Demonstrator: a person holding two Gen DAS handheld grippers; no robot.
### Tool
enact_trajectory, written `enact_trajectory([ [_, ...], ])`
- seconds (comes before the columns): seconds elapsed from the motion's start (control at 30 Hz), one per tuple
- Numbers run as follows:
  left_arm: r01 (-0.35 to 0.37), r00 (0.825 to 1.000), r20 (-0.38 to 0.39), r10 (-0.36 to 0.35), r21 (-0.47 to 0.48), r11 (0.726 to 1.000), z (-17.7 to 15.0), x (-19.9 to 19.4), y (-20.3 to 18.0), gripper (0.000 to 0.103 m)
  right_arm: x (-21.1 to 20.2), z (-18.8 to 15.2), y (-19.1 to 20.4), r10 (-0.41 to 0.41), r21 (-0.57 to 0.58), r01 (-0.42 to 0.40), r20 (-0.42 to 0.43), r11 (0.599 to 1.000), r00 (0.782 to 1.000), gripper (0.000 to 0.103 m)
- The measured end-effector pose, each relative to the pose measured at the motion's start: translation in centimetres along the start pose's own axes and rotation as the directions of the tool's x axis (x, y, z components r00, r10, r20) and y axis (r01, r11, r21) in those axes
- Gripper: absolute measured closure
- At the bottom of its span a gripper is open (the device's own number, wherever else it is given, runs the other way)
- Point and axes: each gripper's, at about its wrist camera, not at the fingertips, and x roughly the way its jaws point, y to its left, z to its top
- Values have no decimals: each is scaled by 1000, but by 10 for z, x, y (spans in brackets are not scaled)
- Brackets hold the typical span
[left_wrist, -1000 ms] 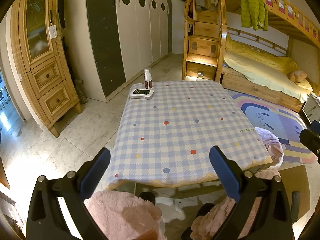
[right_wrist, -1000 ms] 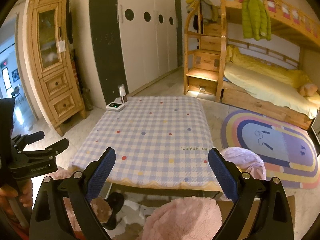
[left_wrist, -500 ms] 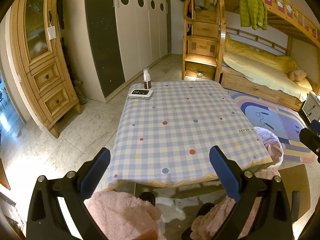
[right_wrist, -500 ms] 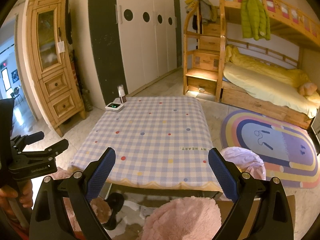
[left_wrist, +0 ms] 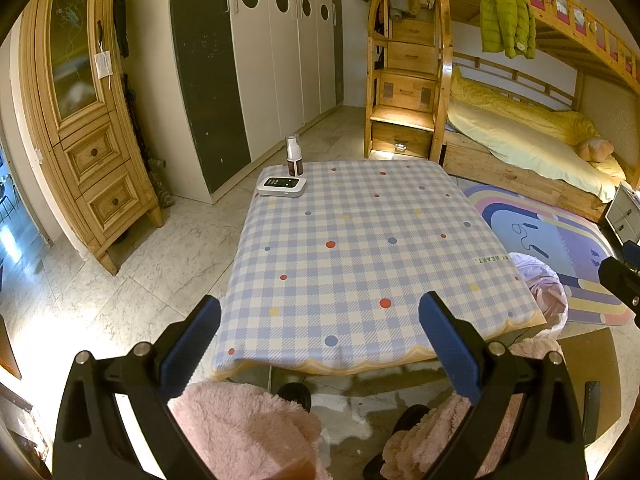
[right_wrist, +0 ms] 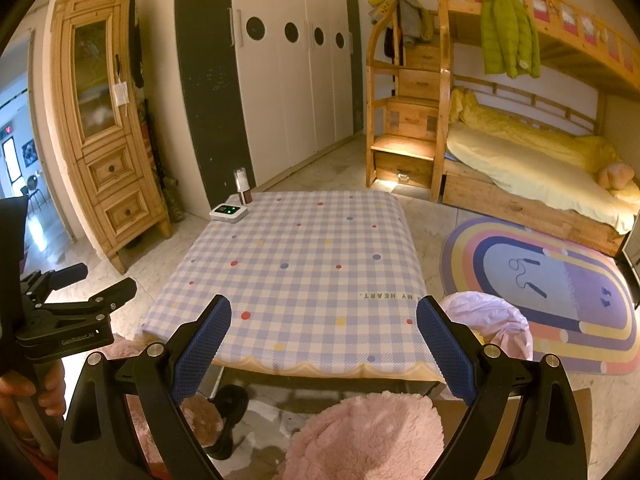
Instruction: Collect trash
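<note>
Evidently with nothing yet to grab, both the left claw (left_wrist: 318, 326) and right claw (right_wrist: 322, 326) hung wide and empty over the counter (left_wrist: 360, 240), whose only items, a bottle (left_wrist: 294, 156) and device (left_wrist: 282, 186), sat upper left, while the bag (right_wrist: 486, 324) waited lower right.

Checked table (left_wrist: 360, 248), bottle (left_wrist: 294, 156), white device (left_wrist: 282, 186)
</note>
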Motion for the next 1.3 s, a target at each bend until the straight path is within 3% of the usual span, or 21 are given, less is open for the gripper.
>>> enact_trajectory([
  [1.0,-5,1000,1,5,-2,1000,-2,1,0,7,1,0,-1,-1,7,1,-4,1000,1000,10],
  [1.3,20,1000,0,-20,25,999,2,13,-8,7,7,-8,-19,-25,50,25,2,998,1000,10],
])
